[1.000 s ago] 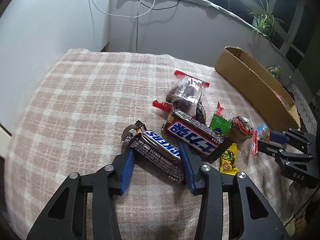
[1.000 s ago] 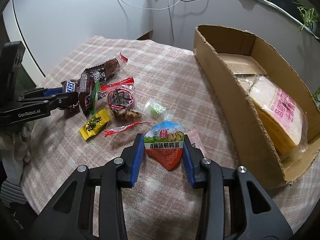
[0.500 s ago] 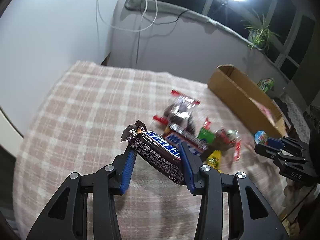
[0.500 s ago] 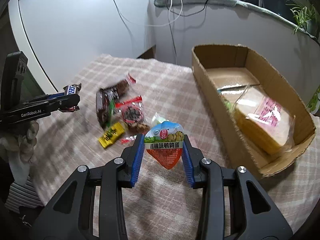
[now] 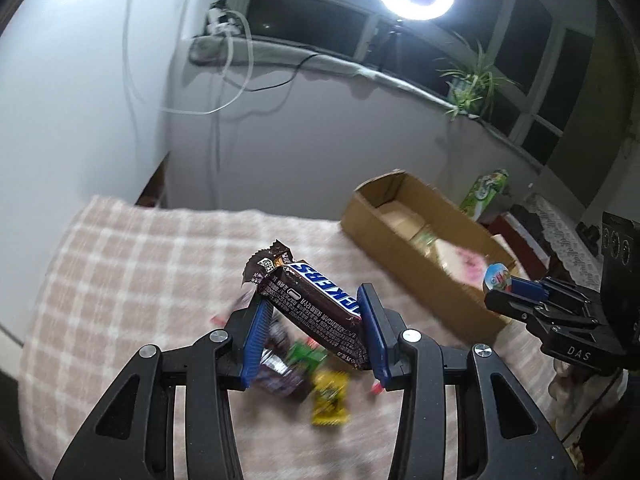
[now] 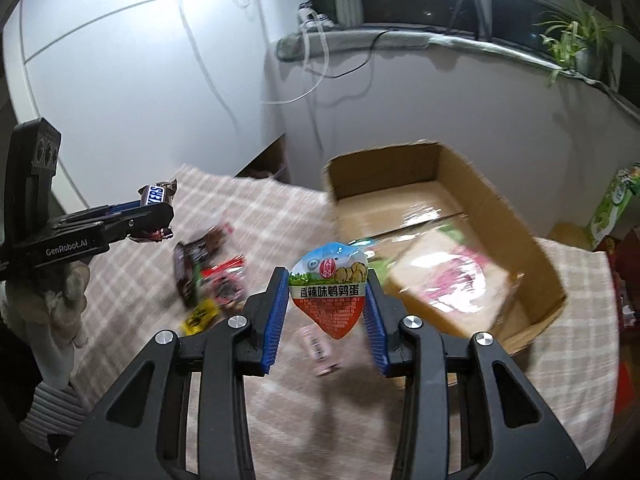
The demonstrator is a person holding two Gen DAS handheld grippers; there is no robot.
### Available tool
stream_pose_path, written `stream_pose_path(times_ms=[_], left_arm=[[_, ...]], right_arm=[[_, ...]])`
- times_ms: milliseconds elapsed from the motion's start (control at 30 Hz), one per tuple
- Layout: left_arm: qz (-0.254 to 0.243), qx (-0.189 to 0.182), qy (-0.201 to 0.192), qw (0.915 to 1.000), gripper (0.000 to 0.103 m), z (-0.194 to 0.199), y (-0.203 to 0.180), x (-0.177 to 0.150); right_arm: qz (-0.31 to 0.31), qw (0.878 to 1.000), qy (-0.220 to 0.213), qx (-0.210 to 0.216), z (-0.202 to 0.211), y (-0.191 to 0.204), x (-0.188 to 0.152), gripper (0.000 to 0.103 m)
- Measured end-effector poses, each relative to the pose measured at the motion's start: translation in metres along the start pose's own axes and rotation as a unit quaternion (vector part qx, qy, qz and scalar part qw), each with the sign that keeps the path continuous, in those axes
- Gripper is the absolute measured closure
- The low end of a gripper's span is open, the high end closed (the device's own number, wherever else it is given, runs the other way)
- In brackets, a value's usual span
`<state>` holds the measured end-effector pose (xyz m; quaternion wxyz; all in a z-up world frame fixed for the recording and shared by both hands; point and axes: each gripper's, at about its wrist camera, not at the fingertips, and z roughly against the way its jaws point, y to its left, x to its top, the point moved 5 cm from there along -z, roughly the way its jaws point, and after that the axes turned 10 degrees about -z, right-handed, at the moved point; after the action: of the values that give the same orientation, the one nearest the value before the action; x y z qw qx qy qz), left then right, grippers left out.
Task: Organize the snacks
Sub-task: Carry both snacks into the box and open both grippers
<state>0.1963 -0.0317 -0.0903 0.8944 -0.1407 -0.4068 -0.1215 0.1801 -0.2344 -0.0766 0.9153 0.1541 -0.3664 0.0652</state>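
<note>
My left gripper [image 5: 314, 316] is shut on a Snickers bar [image 5: 316, 310] and holds it high above the checked tablecloth. My right gripper [image 6: 327, 300] is shut on a quail-egg snack pouch [image 6: 328, 288], lifted above the table beside the cardboard box [image 6: 516, 236]. The box holds a bread packet [image 6: 452, 280]. The box also shows in the left wrist view [image 5: 400, 248]. The left gripper shows at the left of the right wrist view [image 6: 160, 216], the right gripper at the right of the left wrist view [image 5: 500, 286].
A pile of loose snacks lies on the cloth below the grippers: a dark bar [image 6: 192, 256], a red-wrapped sweet [image 6: 224, 280], a yellow packet [image 5: 328, 398] and a pink packet [image 6: 316, 344]. A green carton [image 6: 616, 204] stands right of the box. Wall and window sill lie behind.
Both grippers have risen well above the table, each with its snack. The right gripper has moved closer to the box. The snack pile has dropped lower in both views.
</note>
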Motion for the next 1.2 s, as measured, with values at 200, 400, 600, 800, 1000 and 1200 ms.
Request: stream_pose_path(times_ms=[200,400,600,800,1000,1200], left_arm=[[-0.011,-0.020,-0.002,0.9997,0.061,-0.024,-0.022,0.027],[-0.025,-0.038,0.005,0.9989,0.061,-0.056,-0.051,0.049],[-0.040,-0.045,0.028,0.9978,0.061,-0.091,-0.074,0.056],[-0.048,-0.050,0.042,0.9967,0.061,-0.112,-0.091,0.059],[-0.063,-0.053,0.054,0.9951,0.061,-0.124,-0.106,0.057],[-0.080,-0.057,0.061,0.9934,0.061,-0.129,-0.116,0.056]], right_arm=[[-0.025,0.999,-0.009,-0.023,0.004,-0.039,0.021,0.065],[-0.051,0.997,-0.008,-0.049,-0.003,-0.079,0.033,0.065],[-0.070,0.995,0.003,-0.070,-0.015,-0.109,0.037,0.065],[-0.079,0.993,0.015,-0.082,-0.028,-0.126,0.033,0.065],[-0.080,0.993,0.021,-0.086,-0.034,-0.130,0.030,0.064],[-0.072,0.993,0.018,-0.095,-0.034,-0.128,0.031,0.059]])
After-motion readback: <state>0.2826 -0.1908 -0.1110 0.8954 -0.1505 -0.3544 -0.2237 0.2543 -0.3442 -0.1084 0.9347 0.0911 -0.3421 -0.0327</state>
